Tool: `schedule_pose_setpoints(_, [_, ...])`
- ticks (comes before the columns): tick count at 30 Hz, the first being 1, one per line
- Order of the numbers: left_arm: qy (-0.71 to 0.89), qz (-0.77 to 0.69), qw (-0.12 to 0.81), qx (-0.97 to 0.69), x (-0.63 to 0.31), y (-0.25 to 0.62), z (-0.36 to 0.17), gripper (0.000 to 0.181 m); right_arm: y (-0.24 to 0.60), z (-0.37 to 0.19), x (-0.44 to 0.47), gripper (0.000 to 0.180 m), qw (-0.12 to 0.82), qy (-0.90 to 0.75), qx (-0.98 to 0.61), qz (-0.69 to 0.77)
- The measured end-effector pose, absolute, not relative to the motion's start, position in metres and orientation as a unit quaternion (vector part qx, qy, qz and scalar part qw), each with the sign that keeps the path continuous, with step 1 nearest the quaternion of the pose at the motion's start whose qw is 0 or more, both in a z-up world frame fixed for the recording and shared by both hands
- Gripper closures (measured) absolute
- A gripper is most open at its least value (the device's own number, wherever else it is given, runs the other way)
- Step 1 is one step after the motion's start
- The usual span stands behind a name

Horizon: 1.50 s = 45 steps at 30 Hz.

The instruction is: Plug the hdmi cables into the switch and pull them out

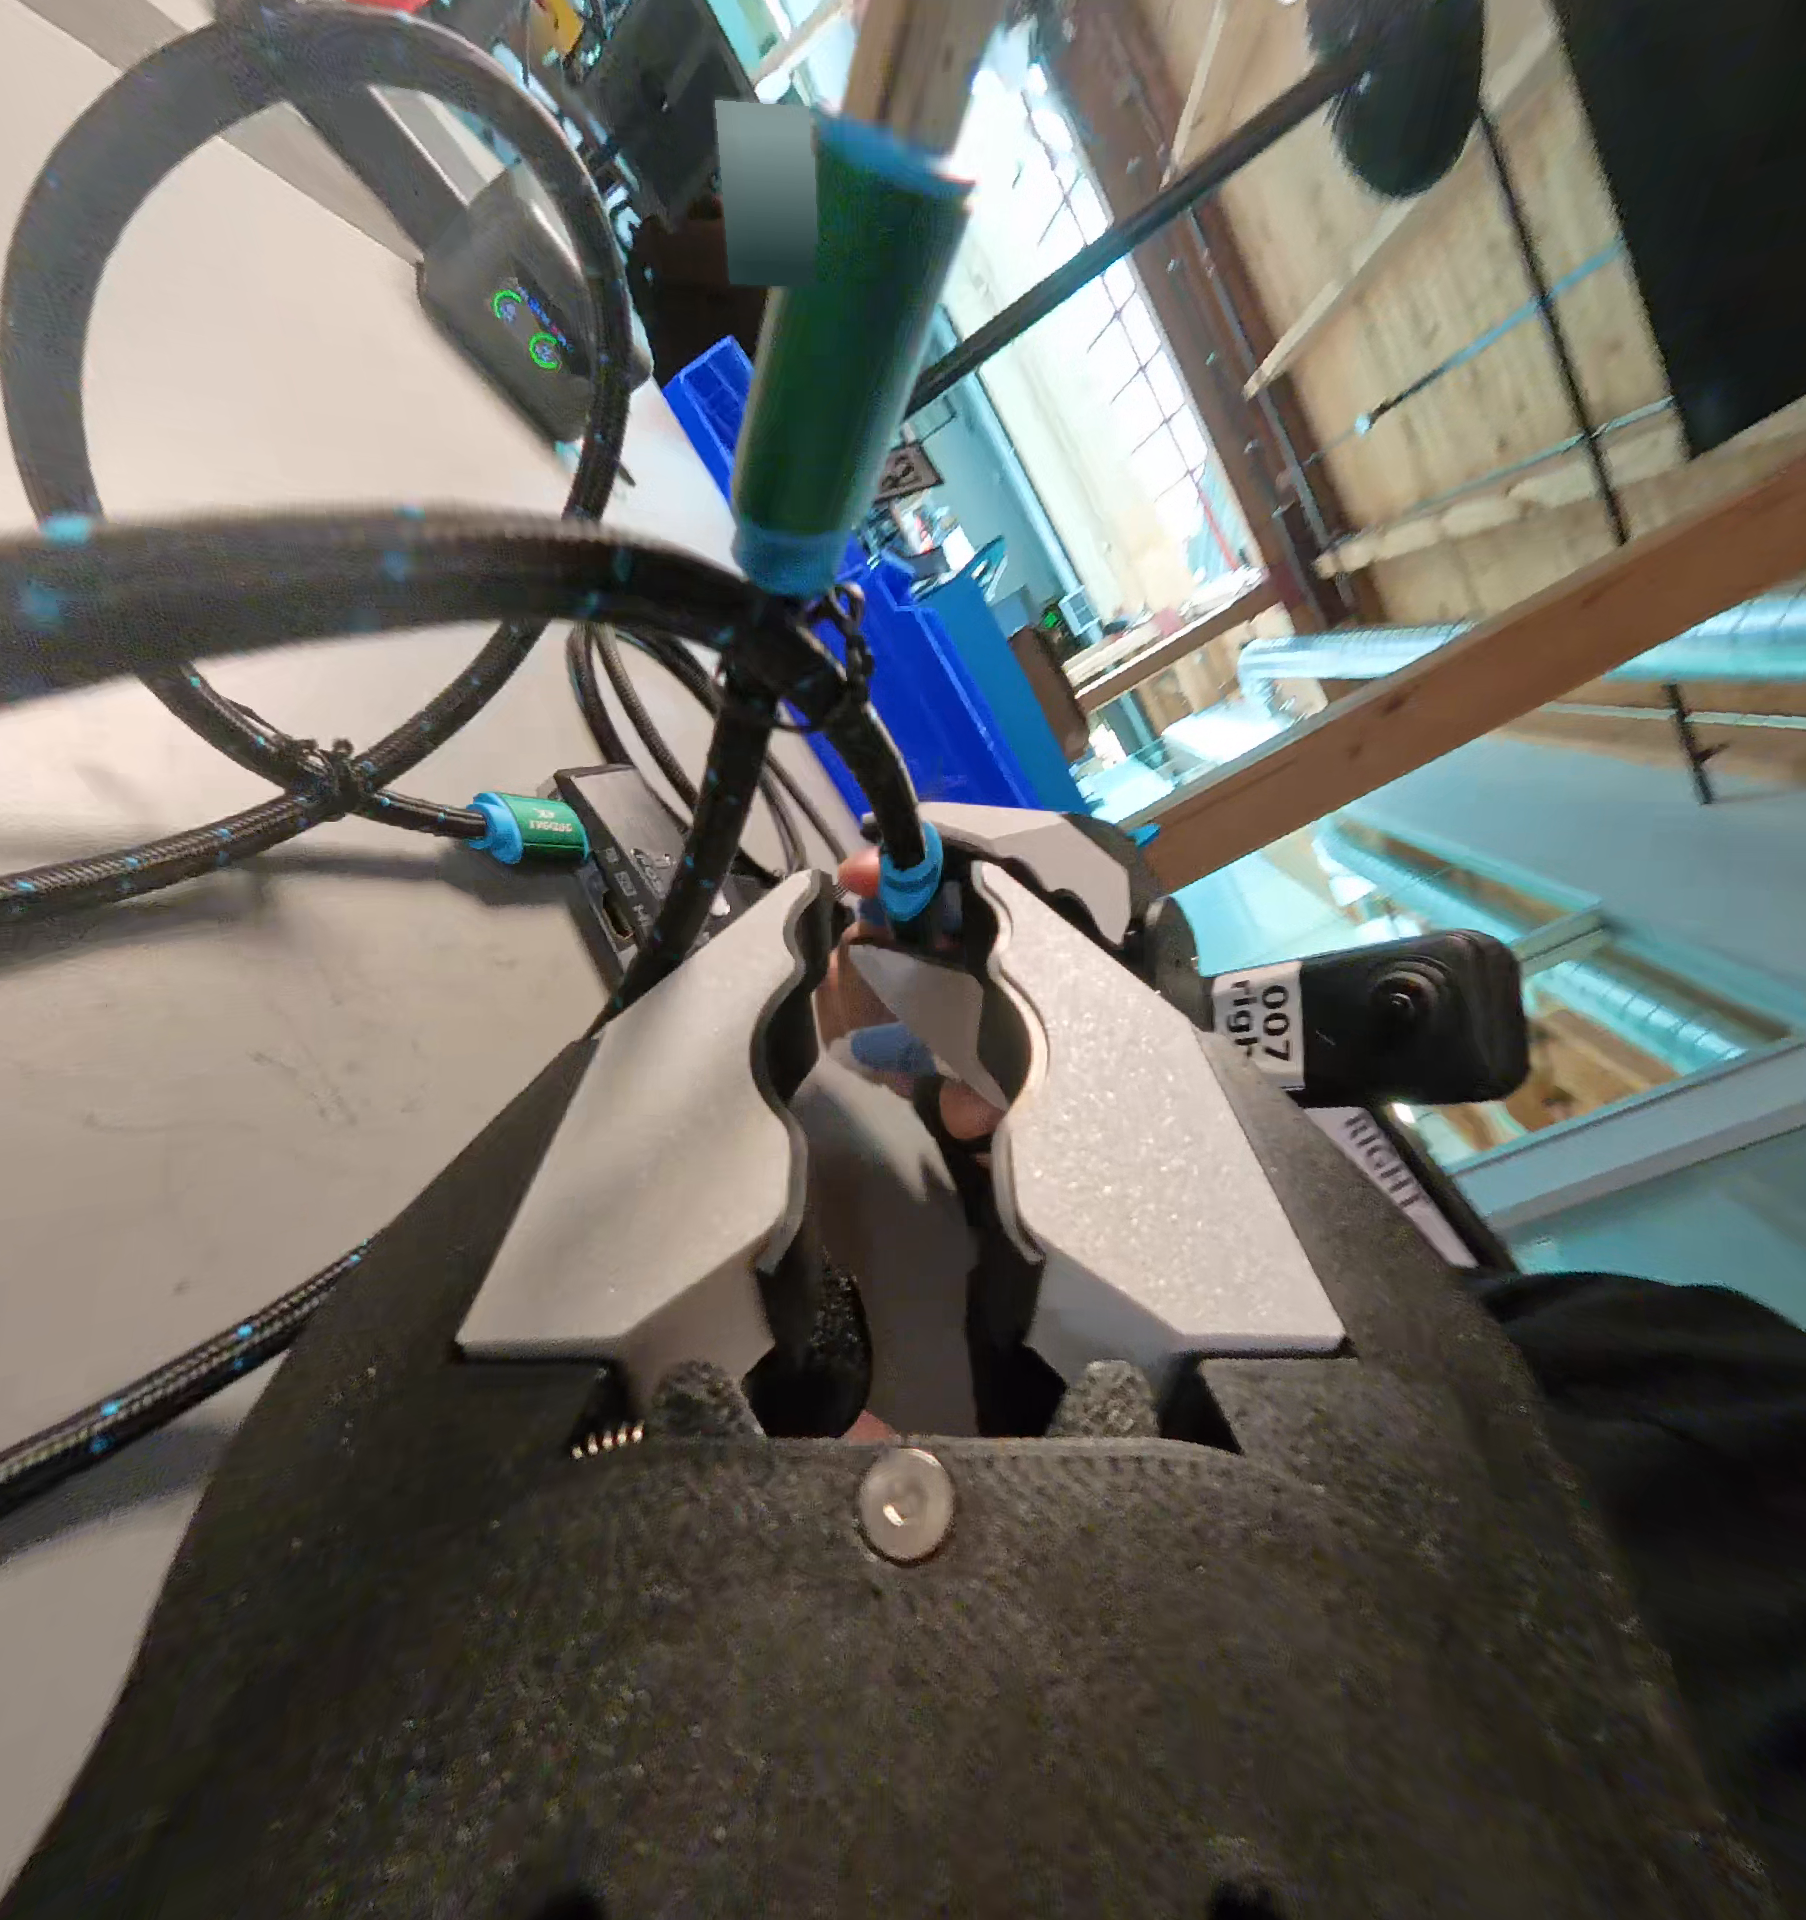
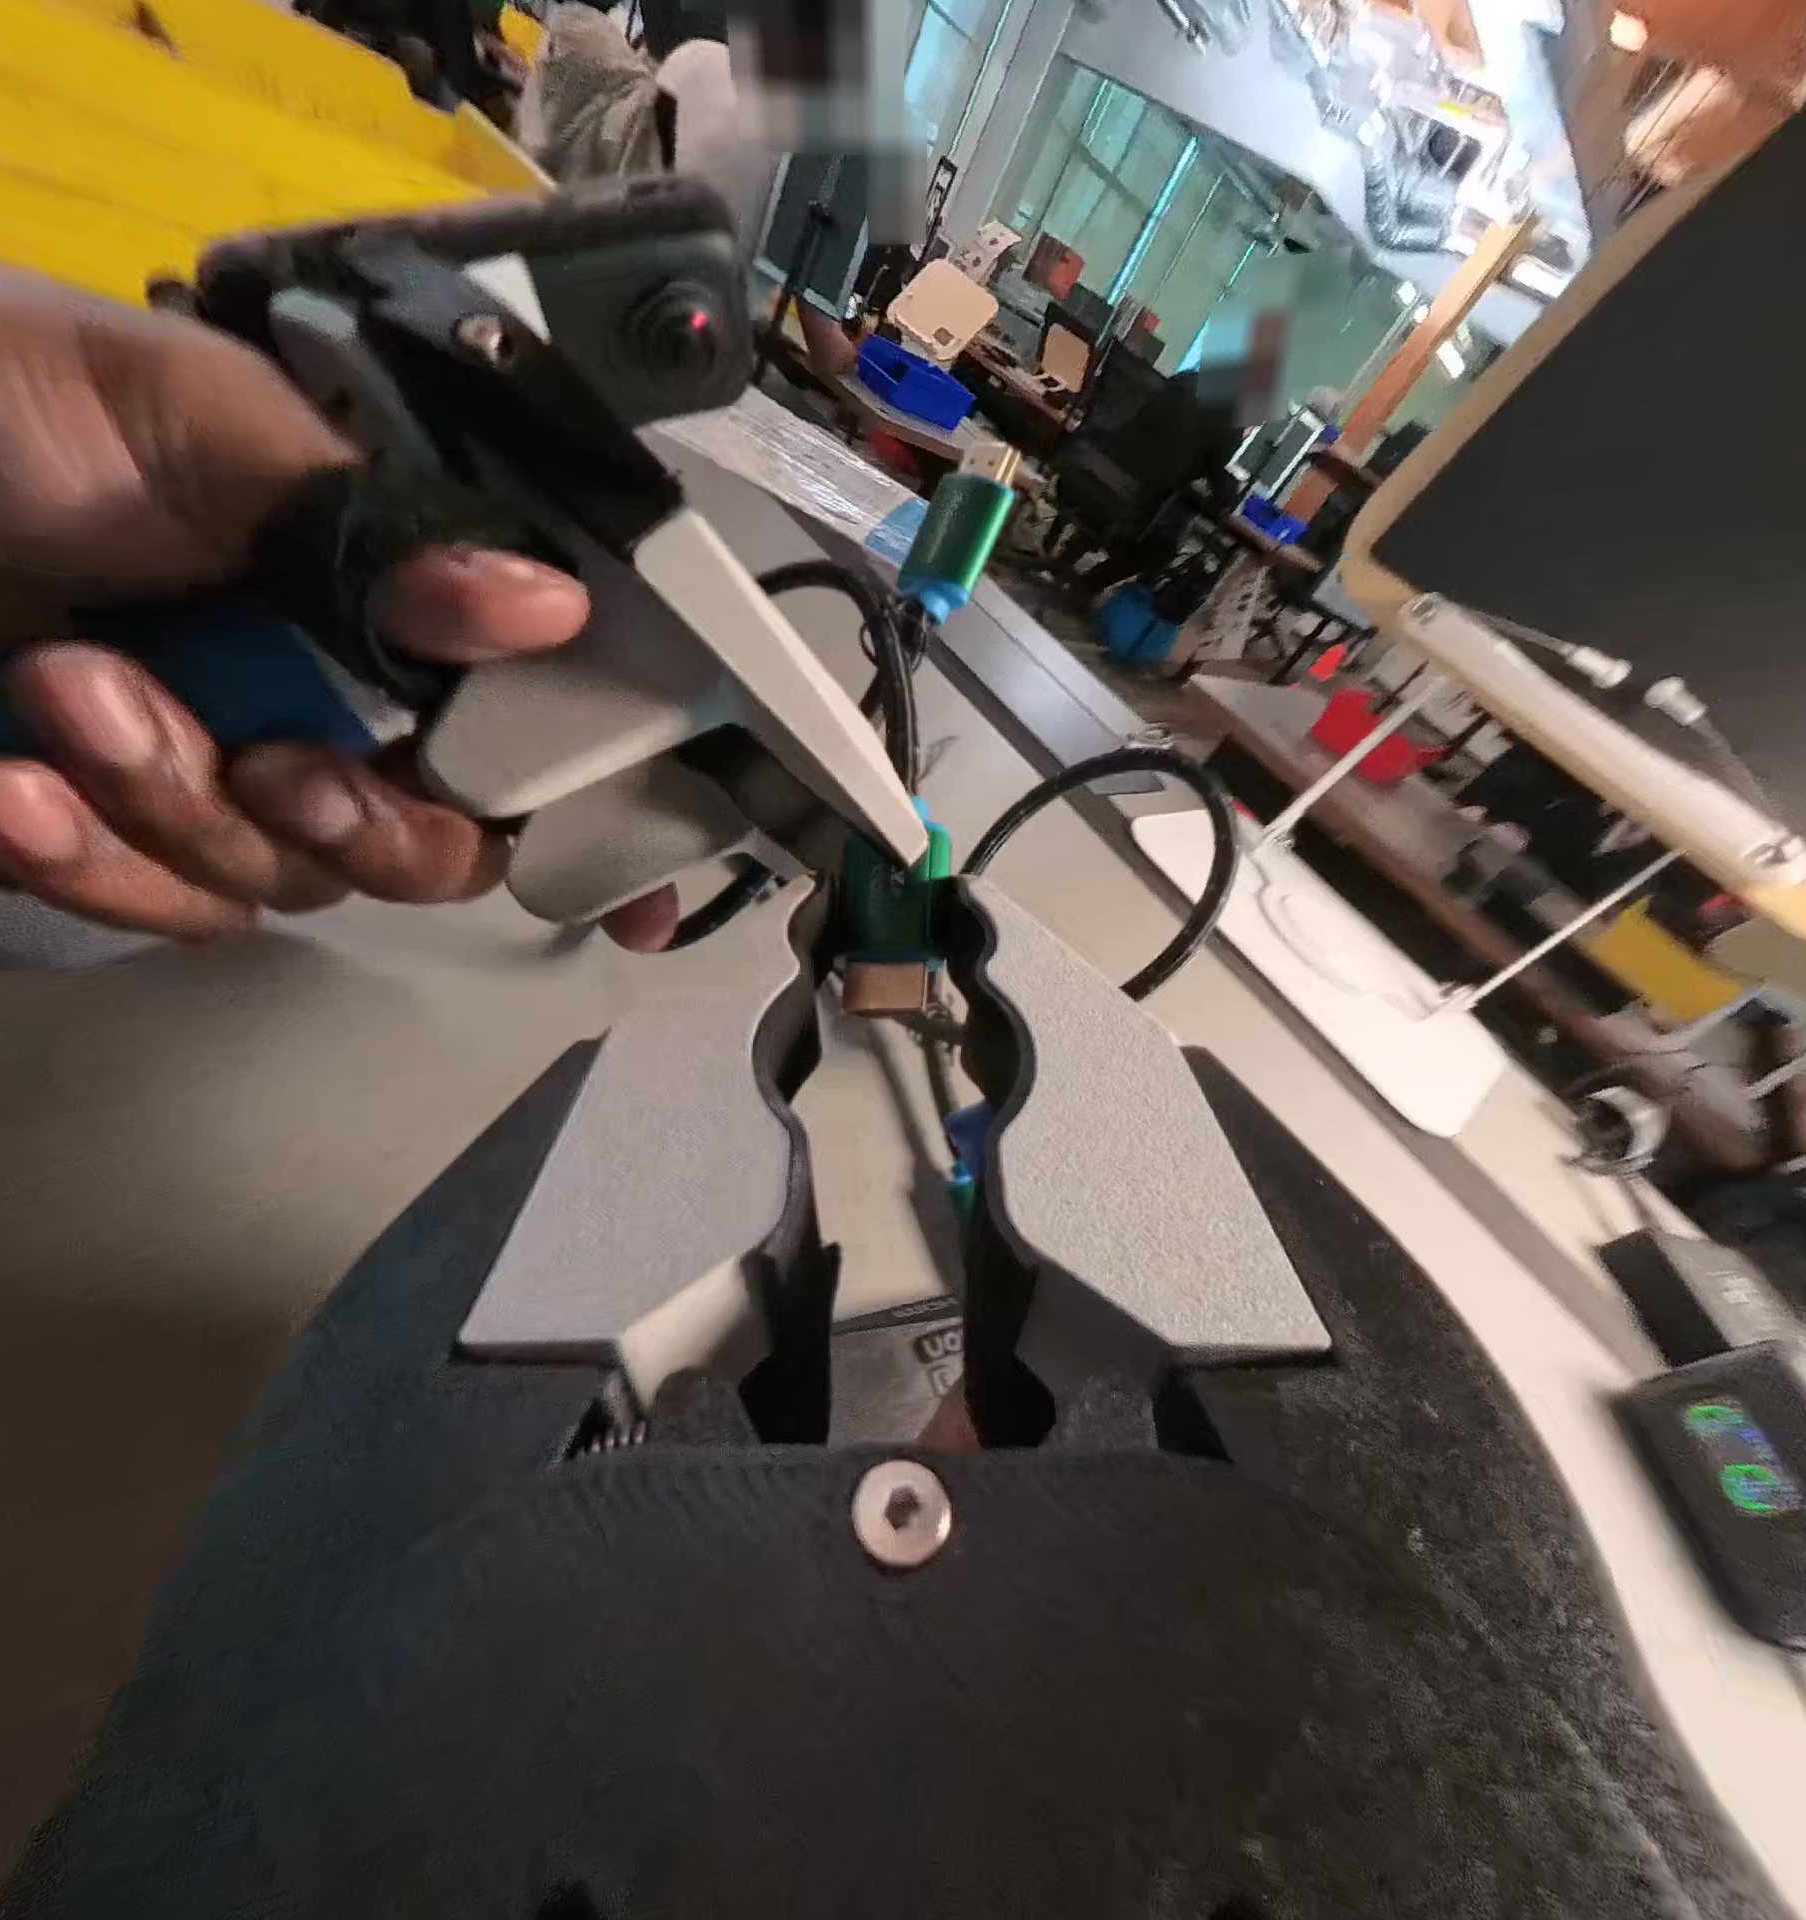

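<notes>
**Two claws on one plug, switch waiting below**

My right claw point(image 2: 883, 920) is nearly closed and pinches the green plug point(image 2: 868, 894) across its body, with the metal tip point(image 2: 883, 987) pointing back toward my camera. My left claw point(image 1: 894, 894) looks closed down on the same lead just behind it, at the blue collar point(image 1: 904, 873) where the cable point(image 1: 255, 561) begins. The hand point(image 2: 151, 644) driving that claw is blurred.

The switch point(image 1: 618, 821), a flat black box, lies on the grey table point(image 1: 203, 1039) just beyond the left claw. It has one green plug point(image 1: 535, 828) already seated in its side. A third plug point(image 1: 837, 343) hangs loose in the air, close to the left lens.

I judge this to be a re-grip before plugging in. The tip faces away from the switch, so I'd let one claw take the weight, turn the plug, then pinch its flat sides squarely. The braided cable is thick and springy, looped and tied, and will likely tug the plug off line. The shell looks smooth and glossy, so it may slip. The grey claw faces are matte and scalloped, and I'd nest the body in a hollow.
</notes>
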<state>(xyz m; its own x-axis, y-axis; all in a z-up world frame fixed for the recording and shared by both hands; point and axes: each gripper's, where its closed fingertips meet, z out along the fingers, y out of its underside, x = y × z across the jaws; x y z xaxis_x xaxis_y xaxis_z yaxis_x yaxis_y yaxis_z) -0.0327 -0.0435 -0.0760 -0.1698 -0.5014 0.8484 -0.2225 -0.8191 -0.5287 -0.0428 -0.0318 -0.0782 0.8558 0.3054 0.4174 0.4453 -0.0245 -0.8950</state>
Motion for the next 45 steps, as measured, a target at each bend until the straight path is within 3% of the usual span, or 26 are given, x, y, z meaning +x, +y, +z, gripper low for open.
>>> schedule_pose_setpoints(5, [0.219,-0.754,0.088,-0.613,-0.032,-0.038,-0.07,0.17,-0.033,-0.079,-0.045,0.157,0.645,-0.232,-0.727,0.022])
schedule_pose_setpoints(16, [0.245,-0.717,0.14,-0.638,-0.033,-0.036,-0.08,0.17,-0.034,-0.088,-0.045,0.156,0.617,-0.252,-0.745,0.028])
schedule_pose_setpoints(20, [0.255,-0.681,0.143,-0.671,-0.034,-0.032,-0.094,0.17,-0.043,-0.09,-0.019,0.124,0.575,-0.295,-0.763,-0.012])
schedule_pose_setpoints(26, [0.268,-0.631,0.122,-0.718,-0.033,-0.034,-0.12,0.17,-0.069,-0.123,0.014,0.089,0.47,-0.316,-0.823,0.051])
schedule_pose_setpoints(33, [0.246,-0.625,0.121,-0.731,-0.034,-0.028,-0.125,0.169,-0.078,-0.17,0.033,0.078,0.361,-0.322,-0.875,0.013])
schedule_pose_setpoints(45, [0.223,-0.603,0.176,-0.745,-0.041,-0.007,-0.125,0.17,-0.06,-0.172,0.025,0.101,0.352,-0.196,-0.915,0.0])
